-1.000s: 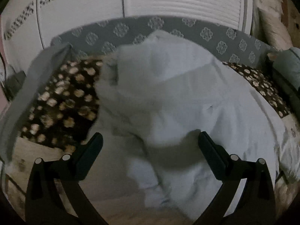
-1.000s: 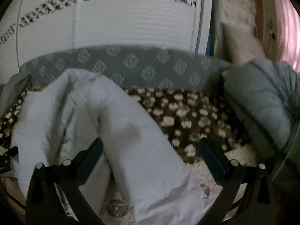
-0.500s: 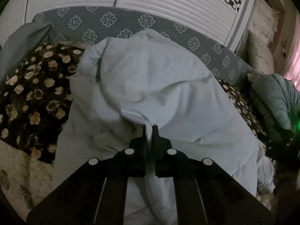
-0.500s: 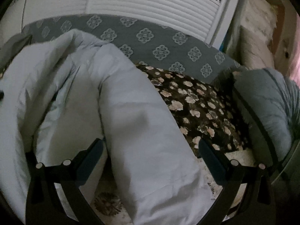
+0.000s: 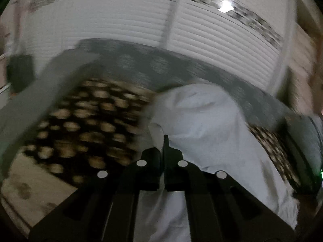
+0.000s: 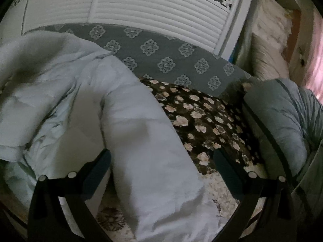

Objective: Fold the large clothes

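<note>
Left gripper (image 5: 163,141), open a second ago, now pinching pale blue padded garment (image 5: 201,121), lifting fold; right gripper (image 6: 161,161) gaping wide, straddling sleeve, gripping nothing.

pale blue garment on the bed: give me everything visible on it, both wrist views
The pale blue garment is a large, soft, puffy-looking piece, crumpled, not yet folded flat. One long sleeve-like part runs toward the right wrist camera between the open fingers of the right gripper, which do not press it. The rest is bunched at left. It lies on the dark floral bedcover. The left gripper is shut on a pinch of its fabric; that view is blurred.
</note>
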The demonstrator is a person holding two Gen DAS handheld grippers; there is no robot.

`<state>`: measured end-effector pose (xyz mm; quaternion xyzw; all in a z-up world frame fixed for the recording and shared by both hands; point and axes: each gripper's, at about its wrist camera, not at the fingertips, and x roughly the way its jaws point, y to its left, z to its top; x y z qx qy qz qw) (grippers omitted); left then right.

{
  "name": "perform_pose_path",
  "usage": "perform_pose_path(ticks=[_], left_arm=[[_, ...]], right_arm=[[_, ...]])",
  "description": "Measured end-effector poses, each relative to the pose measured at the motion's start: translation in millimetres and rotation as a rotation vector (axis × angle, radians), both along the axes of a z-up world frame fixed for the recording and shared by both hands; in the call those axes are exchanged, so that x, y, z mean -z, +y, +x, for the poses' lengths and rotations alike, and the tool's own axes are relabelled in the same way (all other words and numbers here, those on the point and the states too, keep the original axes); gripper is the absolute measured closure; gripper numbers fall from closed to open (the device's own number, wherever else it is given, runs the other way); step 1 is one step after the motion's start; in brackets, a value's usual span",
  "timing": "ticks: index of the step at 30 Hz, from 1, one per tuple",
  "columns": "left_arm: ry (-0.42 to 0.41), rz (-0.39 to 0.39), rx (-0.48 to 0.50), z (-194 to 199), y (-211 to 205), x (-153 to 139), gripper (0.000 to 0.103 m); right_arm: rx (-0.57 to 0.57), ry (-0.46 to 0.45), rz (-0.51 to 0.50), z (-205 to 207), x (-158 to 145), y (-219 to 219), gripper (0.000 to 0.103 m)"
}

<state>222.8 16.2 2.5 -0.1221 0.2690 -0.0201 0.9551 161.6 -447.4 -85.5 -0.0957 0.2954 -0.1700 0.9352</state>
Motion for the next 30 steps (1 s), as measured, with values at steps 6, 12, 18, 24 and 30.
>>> perform_pose_path(ticks=[6, 12, 18, 24, 30], left_arm=[[0.073, -0.002, -0.305, 8, 140, -7, 0.103], [0.145, 0.017, -0.466, 6, 224, -4, 0.102], [0.176, 0.022, -0.488, -23, 232, 20, 0.028], [0.006, -0.005, -0.523, -60, 183, -35, 0.003], [0.058, 0.165, -0.114, -56, 44, -25, 0.003]], right_arm=[[0.050, -0.025, 0.033, -1, -8, -20, 0.002], [0.103, -0.011, 0.072, 3, -2, -43, 0.002], [0.174, 0.048, 0.215, 12, 14, -79, 0.002], [0.149, 0.055, 0.232, 9, 16, -74, 0.002], [0.161, 0.104, 0.109, 11, 30, -67, 0.002]])
